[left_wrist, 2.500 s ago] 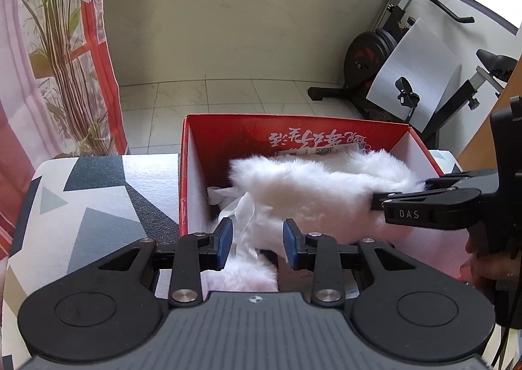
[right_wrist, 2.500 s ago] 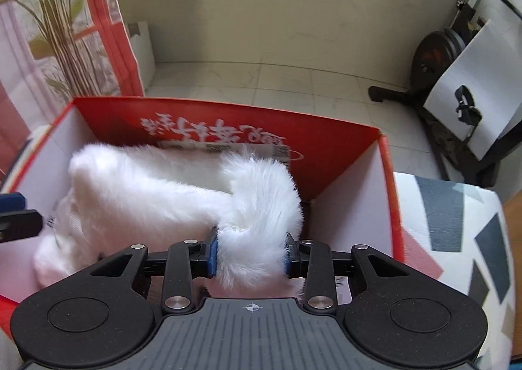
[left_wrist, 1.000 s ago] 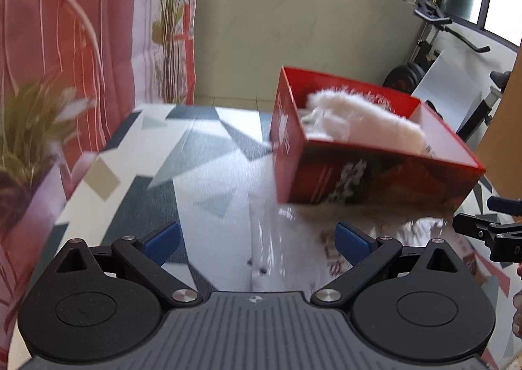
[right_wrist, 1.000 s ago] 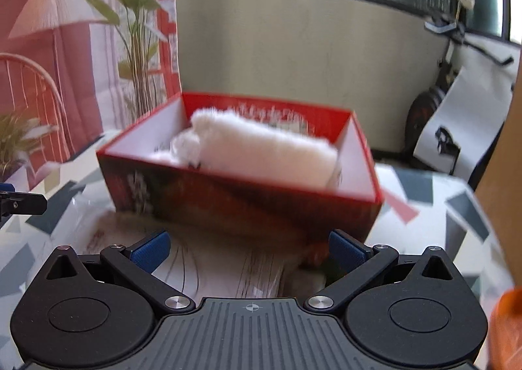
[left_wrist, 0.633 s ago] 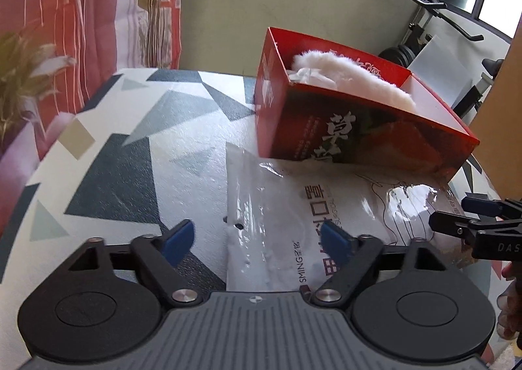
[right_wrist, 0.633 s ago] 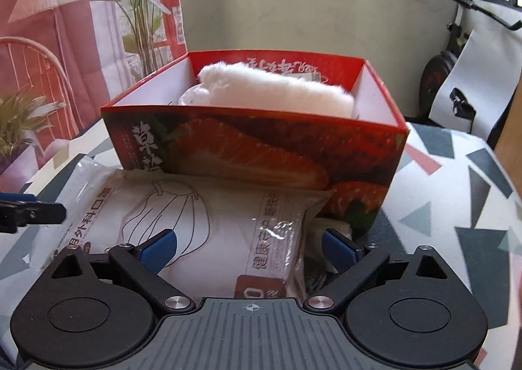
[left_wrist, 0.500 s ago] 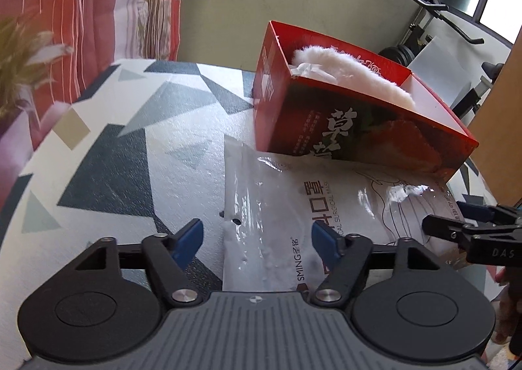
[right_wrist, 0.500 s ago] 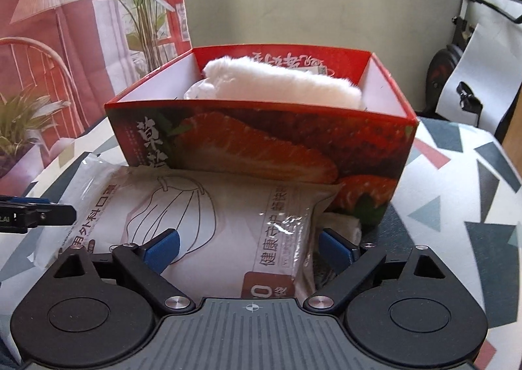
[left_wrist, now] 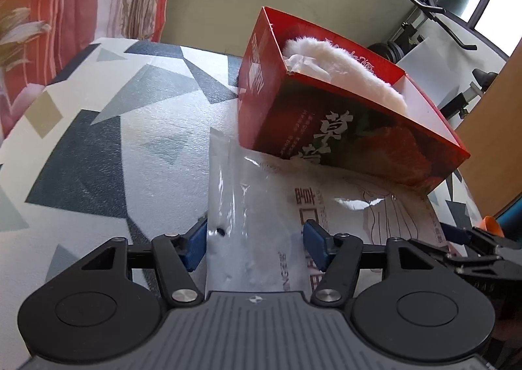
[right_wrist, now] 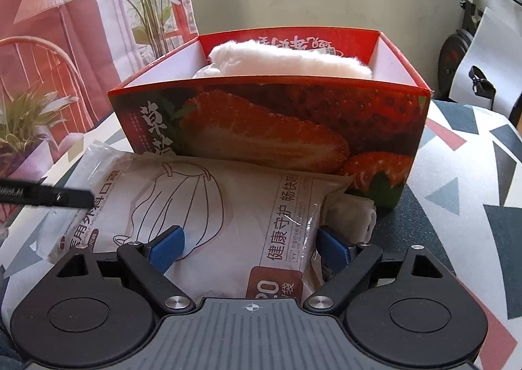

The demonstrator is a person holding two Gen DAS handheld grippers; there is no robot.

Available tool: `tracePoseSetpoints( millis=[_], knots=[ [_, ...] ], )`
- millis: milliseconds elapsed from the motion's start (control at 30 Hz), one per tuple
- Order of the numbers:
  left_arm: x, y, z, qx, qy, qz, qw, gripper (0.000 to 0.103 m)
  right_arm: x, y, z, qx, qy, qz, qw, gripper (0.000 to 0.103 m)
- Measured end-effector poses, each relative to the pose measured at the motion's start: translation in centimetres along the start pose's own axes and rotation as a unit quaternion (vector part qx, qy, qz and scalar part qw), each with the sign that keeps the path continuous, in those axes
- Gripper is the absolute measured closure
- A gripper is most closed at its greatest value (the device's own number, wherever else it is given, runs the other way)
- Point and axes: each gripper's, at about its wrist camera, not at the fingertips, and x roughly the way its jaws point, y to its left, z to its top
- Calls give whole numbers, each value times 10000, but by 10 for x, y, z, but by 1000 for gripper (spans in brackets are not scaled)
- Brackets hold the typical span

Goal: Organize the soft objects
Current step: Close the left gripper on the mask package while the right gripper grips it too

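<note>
Mask pack (right_wrist: pixel 228 216) lies flat on table, touching front of red box (right_wrist: pixel 267 128). Left gripper (left_wrist: pixel 254 244) at pack's left end, jaws closing, plastic edge between. Right gripper (right_wrist: pixel 249 247) straddles pack's right end, jaws apart. White fur (right_wrist: pixel 287 58) inside box.

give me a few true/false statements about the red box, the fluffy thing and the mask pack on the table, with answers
1. The white fluffy item lies inside the red strawberry-print cardboard box. True.
2. The clear plastic pack of face masks is inside the box. False: it lies on the patterned tabletop in front of the box.
3. The left gripper is over one end of the pack, its jaws closing. True.
4. The right gripper is shut on the fluffy item. False: its jaws stand open around the pack's other end.
5. The box has a lid on. False: its top is open.
</note>
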Motion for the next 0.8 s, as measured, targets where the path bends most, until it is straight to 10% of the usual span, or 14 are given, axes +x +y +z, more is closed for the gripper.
tracePoseSetpoints(
  millis=[800],
  knots=[
    [15,-3,16,298,559,-347,9974,47,22,-27,46,93,1034,669,9923,12]
  ],
)
